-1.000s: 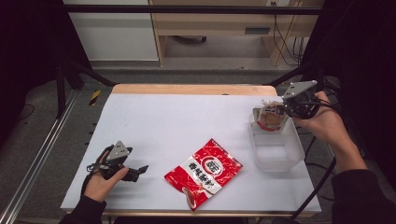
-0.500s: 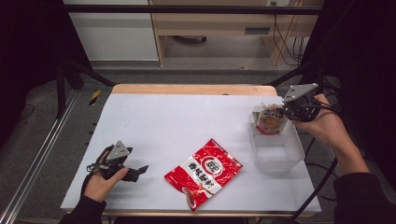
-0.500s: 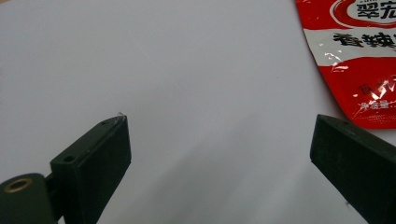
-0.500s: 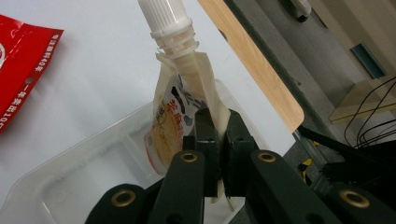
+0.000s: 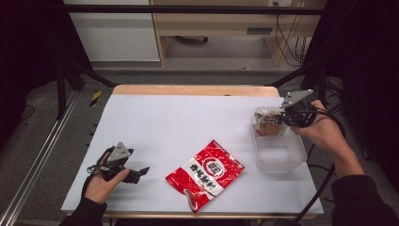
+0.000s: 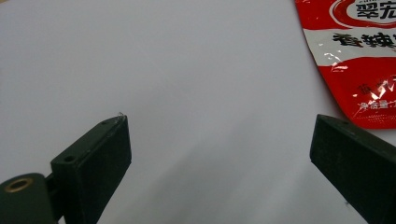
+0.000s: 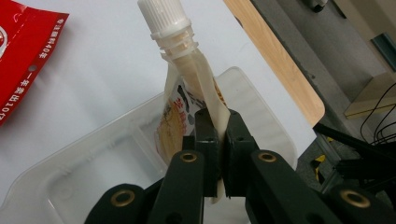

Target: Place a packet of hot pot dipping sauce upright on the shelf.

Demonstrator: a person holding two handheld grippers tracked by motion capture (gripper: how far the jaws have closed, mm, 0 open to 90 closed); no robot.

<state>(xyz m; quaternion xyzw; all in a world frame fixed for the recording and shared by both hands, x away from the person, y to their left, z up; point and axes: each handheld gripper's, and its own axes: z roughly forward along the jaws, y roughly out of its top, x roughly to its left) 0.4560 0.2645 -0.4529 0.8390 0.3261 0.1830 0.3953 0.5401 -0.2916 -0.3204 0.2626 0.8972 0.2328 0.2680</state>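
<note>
High view, with both gripper views. The right gripper [image 5: 281, 118] was clamped on the lower edge of a spouted pouch [image 5: 269, 123], its jaws pressed nearly together on the film, as the right gripper view confirmed [image 7: 217, 140]. The pouch [image 7: 187, 107] hung above the clear plastic tray [image 5: 278, 157] at 3 o'clock on the worktop [image 5: 188, 122], over the tray's far end, apparently not resting on the floor. Its long axis ran from the jaws up to the white screw cap [image 7: 164, 18], pointing toward 9 o'clock across the worktop. The tray lay directly beneath, so the coming move judged likely was a short lowering and release. The left gripper [image 5: 139, 172] rested at 8 o'clock, jaws wide apart and empty, with the red snack packet [image 5: 205, 173] just beside it toward 3 o'clock; the left hand was the nearer to that packet.
</note>
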